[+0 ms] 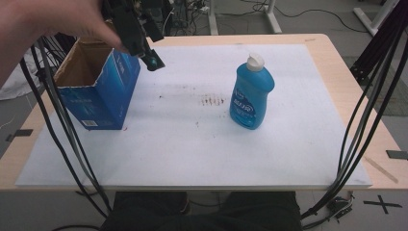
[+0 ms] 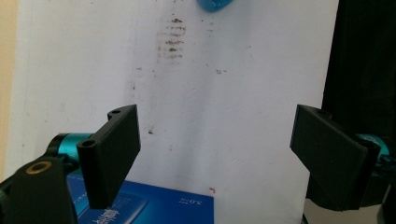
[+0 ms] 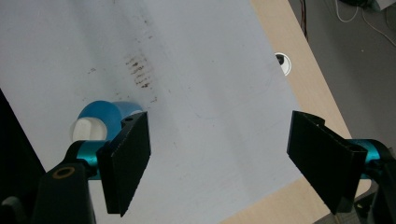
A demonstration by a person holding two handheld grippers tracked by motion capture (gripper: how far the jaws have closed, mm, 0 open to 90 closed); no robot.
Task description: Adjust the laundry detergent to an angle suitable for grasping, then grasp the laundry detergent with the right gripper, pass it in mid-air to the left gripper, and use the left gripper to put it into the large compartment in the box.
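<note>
A blue cardboard box (image 1: 98, 91) with its top flaps open stands at the left of the white mat (image 1: 192, 154). A blue dish-soap bottle (image 1: 251, 94) with a white cap stands upright right of the middle. A hand holds my left gripper (image 1: 146, 45) above the box's far right corner, jaws wide apart and empty. In the left gripper view the left gripper (image 2: 215, 126) looks down on the box's blue edge (image 2: 149, 205) and bare mat. My right gripper (image 3: 217, 126) is open and empty high over the mat, with the bottle (image 3: 105, 114) below its left jaw.
Brown smudges (image 1: 211, 100) mark the mat between box and bottle. Black cables hang down both sides of the table (image 1: 365, 110). The wooden table edge (image 3: 299, 70) with a round cable hole (image 3: 282, 64) runs beyond the mat.
</note>
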